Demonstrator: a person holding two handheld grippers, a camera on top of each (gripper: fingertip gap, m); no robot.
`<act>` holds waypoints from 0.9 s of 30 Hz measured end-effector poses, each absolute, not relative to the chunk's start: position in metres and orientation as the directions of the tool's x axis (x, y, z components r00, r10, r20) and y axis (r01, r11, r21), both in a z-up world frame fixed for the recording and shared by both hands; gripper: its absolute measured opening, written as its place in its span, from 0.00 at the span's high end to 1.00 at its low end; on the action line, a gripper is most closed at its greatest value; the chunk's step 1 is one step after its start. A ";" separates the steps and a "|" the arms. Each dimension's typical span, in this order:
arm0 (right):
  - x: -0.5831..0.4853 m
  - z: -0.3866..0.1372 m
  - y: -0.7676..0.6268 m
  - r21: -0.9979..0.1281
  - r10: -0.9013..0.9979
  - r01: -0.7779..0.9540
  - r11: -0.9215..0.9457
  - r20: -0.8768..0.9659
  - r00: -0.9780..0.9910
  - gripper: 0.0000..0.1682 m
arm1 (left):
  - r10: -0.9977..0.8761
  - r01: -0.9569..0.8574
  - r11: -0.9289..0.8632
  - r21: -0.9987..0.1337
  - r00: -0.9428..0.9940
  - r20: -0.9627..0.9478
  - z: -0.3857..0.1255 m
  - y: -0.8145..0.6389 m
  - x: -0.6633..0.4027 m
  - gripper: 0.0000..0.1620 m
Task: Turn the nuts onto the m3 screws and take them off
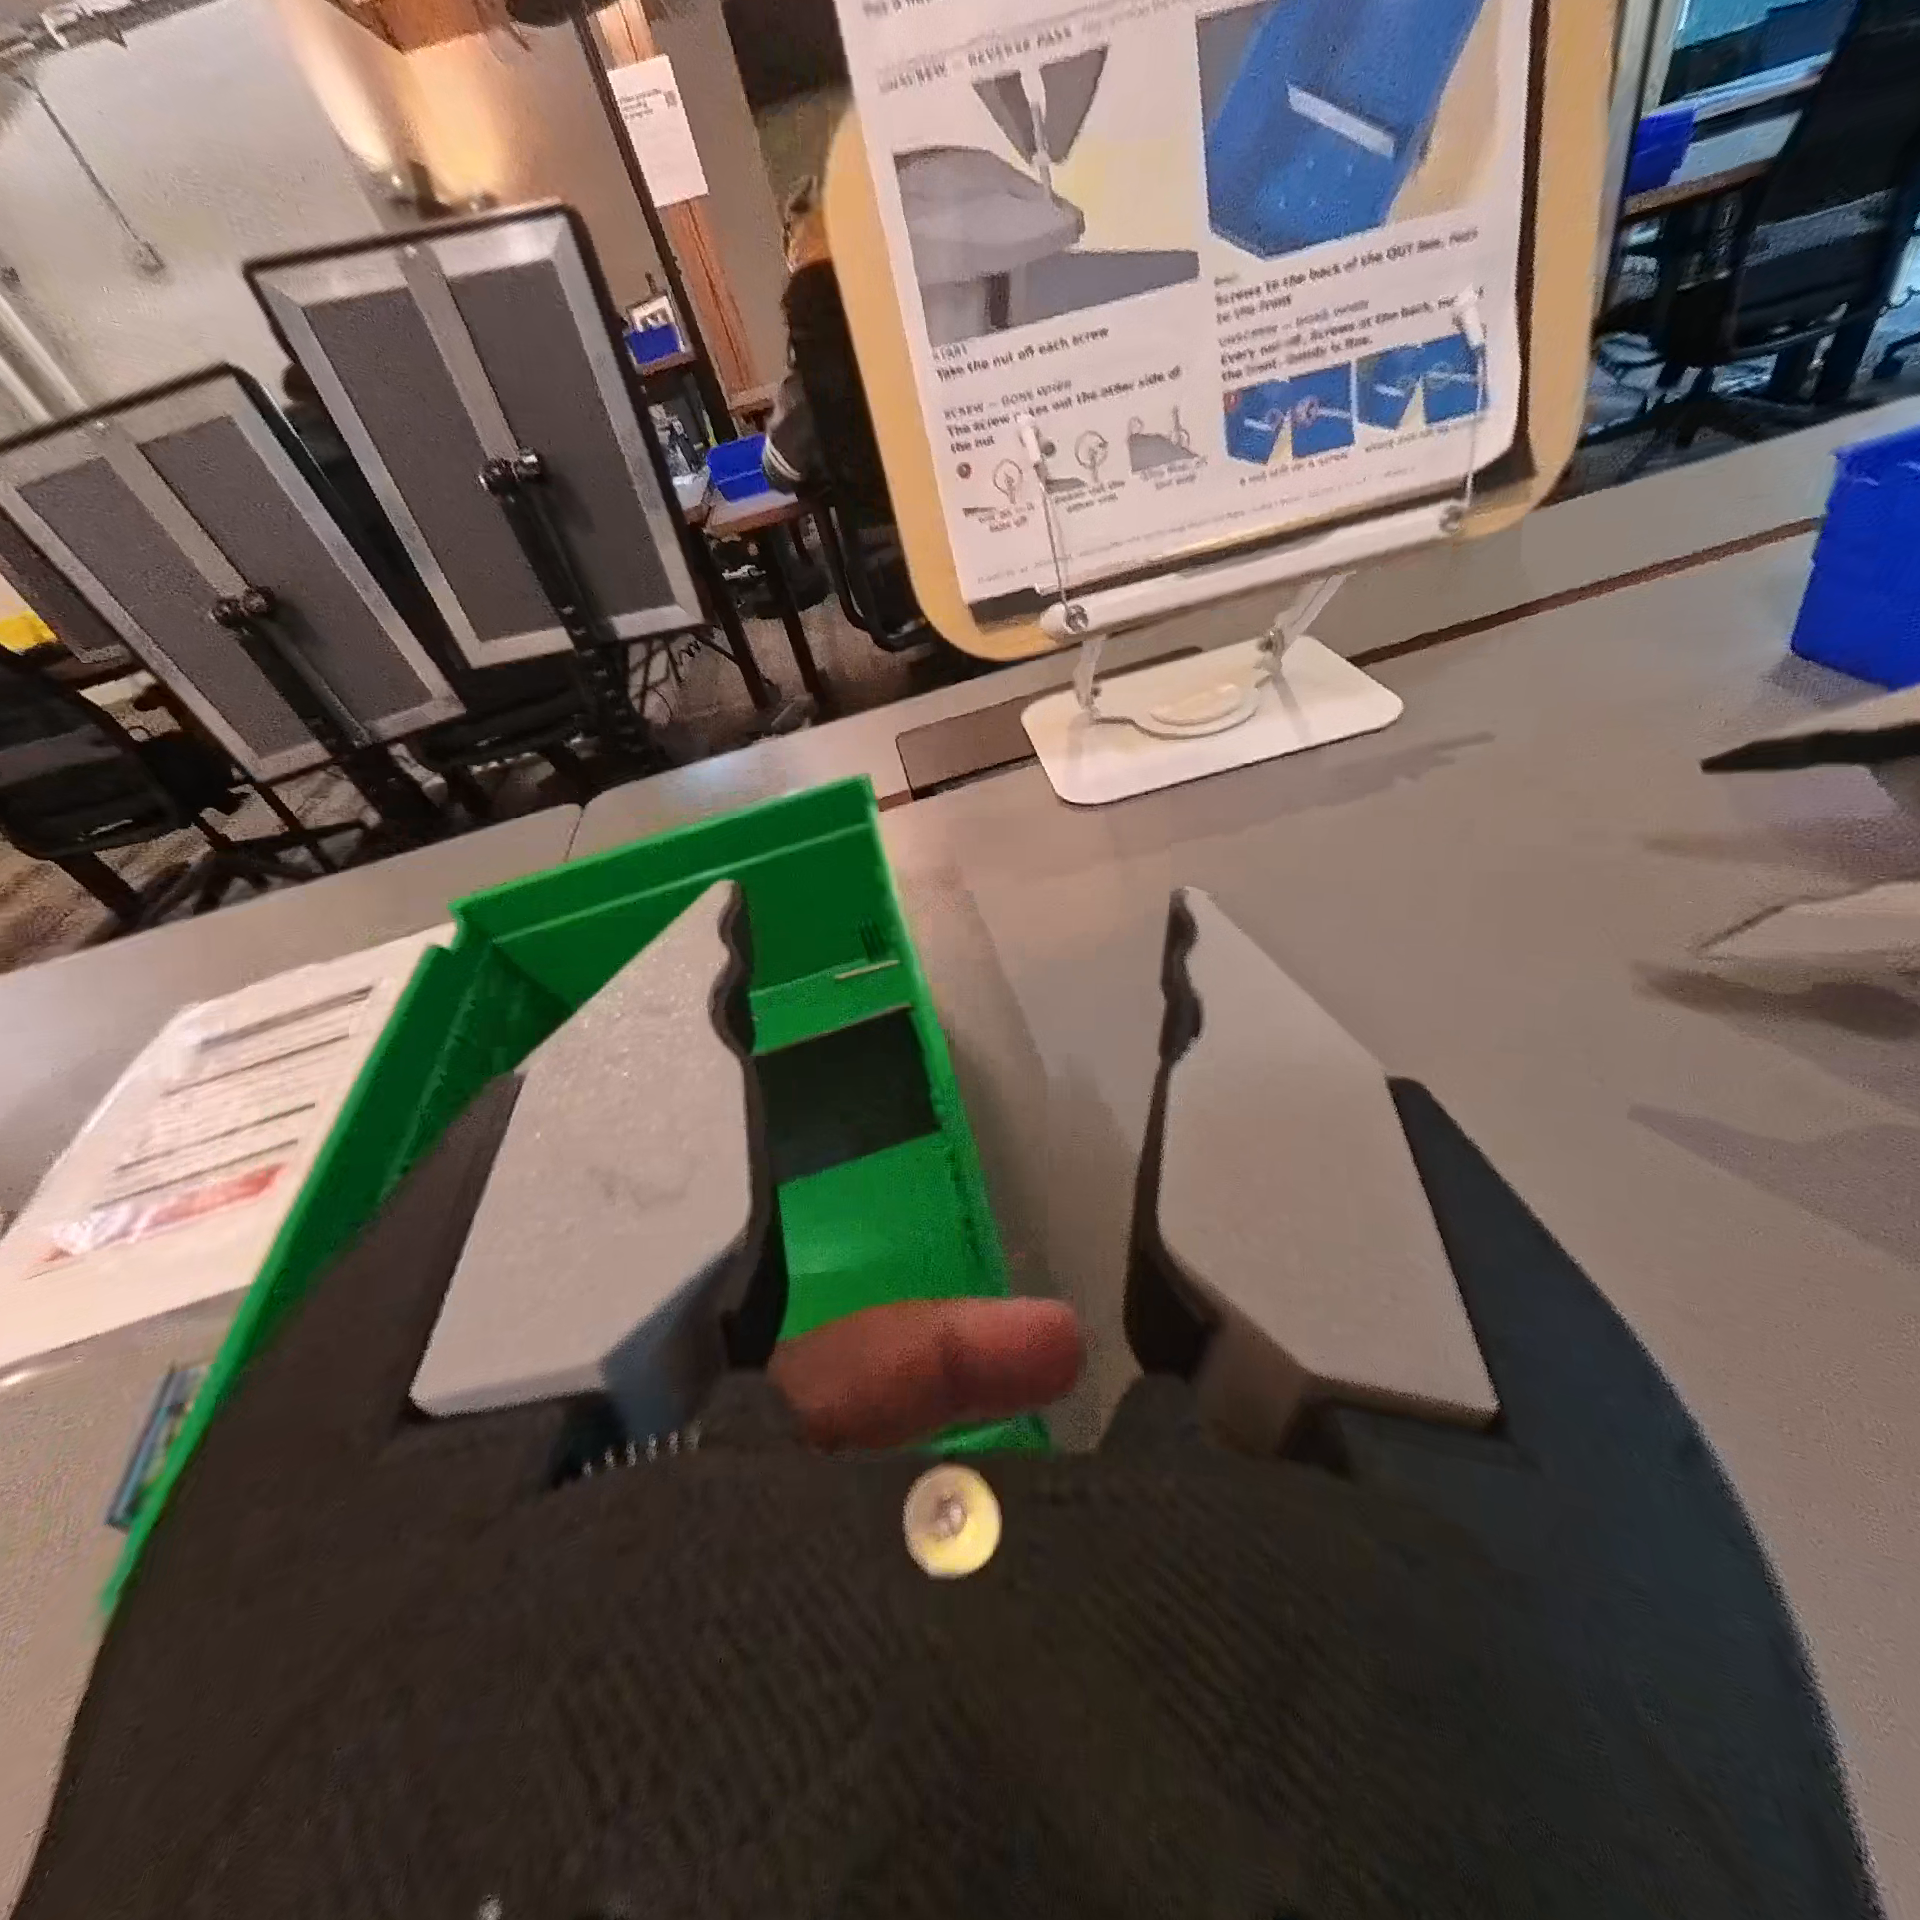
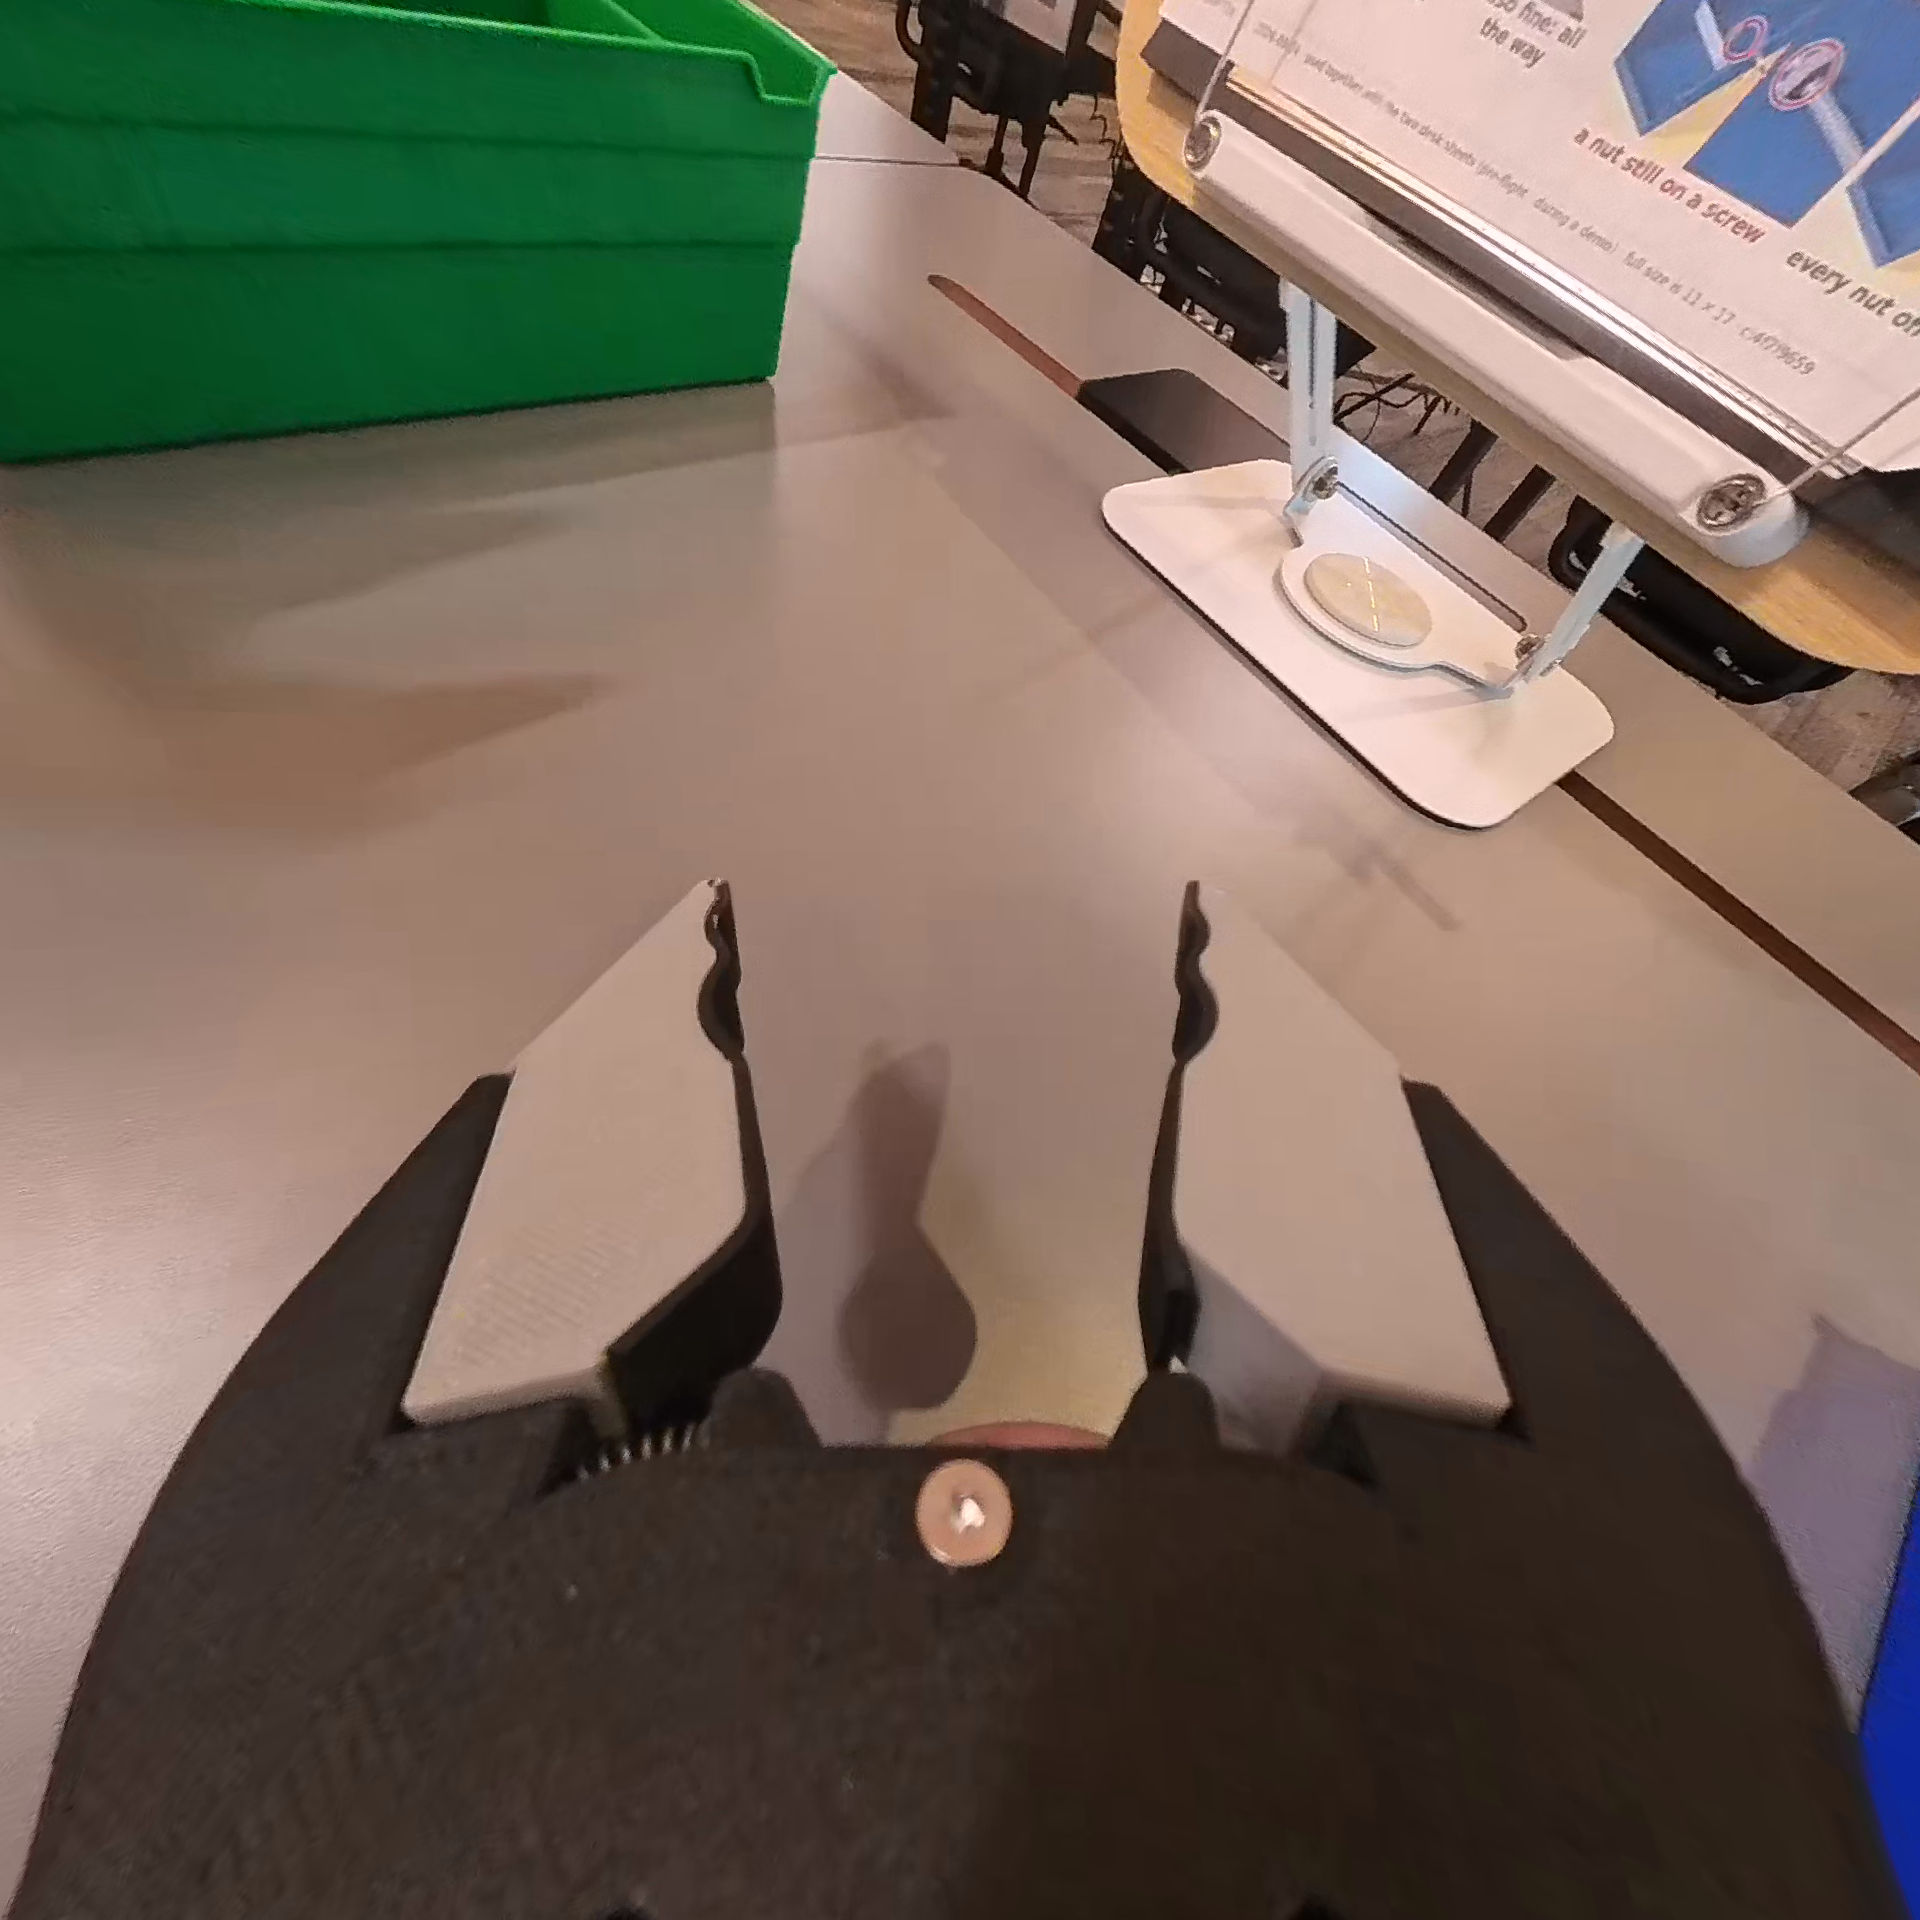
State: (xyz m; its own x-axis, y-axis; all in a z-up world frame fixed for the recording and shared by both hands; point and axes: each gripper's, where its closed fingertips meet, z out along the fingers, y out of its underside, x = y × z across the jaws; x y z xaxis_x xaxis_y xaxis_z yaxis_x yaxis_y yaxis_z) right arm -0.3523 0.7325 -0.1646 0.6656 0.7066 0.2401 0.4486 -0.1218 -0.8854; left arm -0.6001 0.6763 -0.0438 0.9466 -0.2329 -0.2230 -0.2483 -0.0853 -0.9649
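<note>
Landmark = green bin (image 1: 499,997) on the grey table (image 1: 1403,1039).

Left gripper (image 1: 956,904) hangs above the bin's near-right part, fingers spread wide w/ nothing between them; left finger (image 1: 623,1143) covers part of the bin interior, right finger sits over bare table just right of the bin wall. A fingertip of the person shows at the gripper base, over the bin's near edge.

Bin contents: a thin metallic piece, prob. a screw (image 1: 868,972), lies on the bin floor toward the far end, beside a divider; a dark rectangular patch nearer. No nuts can be made out; rest of interior hidden by the finger.

Left of the bin, touching its side: a laminated paper sheet (image 1: 197,1122). Beyond the bin, to its right: white stand (image 1: 1216,717) holding an instruction sheet. Far right of the bin: blue bin (image 1: 1865,561), contents not visible.

Right gripper (image 2: 951,894), well right of the green bin (image 2: 395,208), hovers over bare table (image 2: 935,623), fingers wide apart, empty. A blue edge (image 2: 1896,1704) shows at its right.
</note>
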 end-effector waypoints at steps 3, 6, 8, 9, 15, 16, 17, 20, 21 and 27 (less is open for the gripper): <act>-0.357 -0.169 0.728 -0.880 0.725 0.458 -0.128 0.232 0.648 0.51 | -0.299 -0.249 -0.112 -0.962 0.932 -0.207 -0.011 0.697 -0.623 0.52; -0.361 -0.177 0.726 -0.863 0.740 0.487 -0.132 0.241 0.628 0.51 | -0.335 -0.365 -0.167 -0.916 0.895 -0.295 0.000 0.746 -0.655 0.51; -0.362 -0.183 0.725 -0.854 0.748 0.502 -0.138 0.242 0.618 0.51 | -0.460 -0.522 -0.223 -0.824 0.801 -0.383 -0.016 0.779 -0.667 0.58; -0.363 -0.185 0.725 -0.853 0.753 0.502 -0.145 0.233 0.615 0.50 | -0.557 -0.598 -0.243 -0.764 0.730 -0.395 -0.030 0.791 -0.669 0.60; -0.363 -0.190 0.727 -0.863 0.778 0.466 -0.194 0.155 0.610 0.50 | -0.842 -0.908 -0.067 -0.414 0.274 -0.465 -0.113 0.851 -0.687 0.71; -0.363 -0.190 0.727 -0.865 0.778 0.462 -0.195 0.150 0.610 0.50 | -0.862 -0.926 -0.055 -0.375 0.234 -0.451 -0.126 0.860 -0.690 0.72; -0.362 -0.189 0.728 -0.868 0.777 0.456 -0.194 0.147 0.612 0.50 | -0.879 -0.939 -0.053 -0.339 0.205 -0.430 -0.138 0.867 -0.692 0.74; -0.361 -0.187 0.731 -0.875 0.774 0.446 -0.187 0.148 0.616 0.50 | -0.922 -0.968 -0.046 -0.247 0.136 -0.362 -0.171 0.877 -0.700 0.76; -0.361 -0.186 0.731 -0.877 0.775 0.444 -0.186 0.147 0.614 0.50 | -0.928 -0.977 -0.035 -0.212 0.110 -0.355 -0.180 0.879 -0.703 0.76; -0.365 -0.185 0.728 -0.884 0.791 0.429 -0.186 0.124 0.598 0.50 | -0.934 -0.994 0.027 -0.102 0.011 -0.358 -0.210 0.888 -0.715 0.88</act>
State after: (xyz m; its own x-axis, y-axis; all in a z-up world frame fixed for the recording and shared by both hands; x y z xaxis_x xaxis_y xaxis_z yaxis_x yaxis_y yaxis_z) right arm -0.3647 0.7282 -0.1852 0.5985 0.7915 0.1241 0.4293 -0.1861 -0.8838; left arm -0.7153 0.8884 -0.2098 0.0112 -0.9338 -0.3576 -0.9944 0.0270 -0.1017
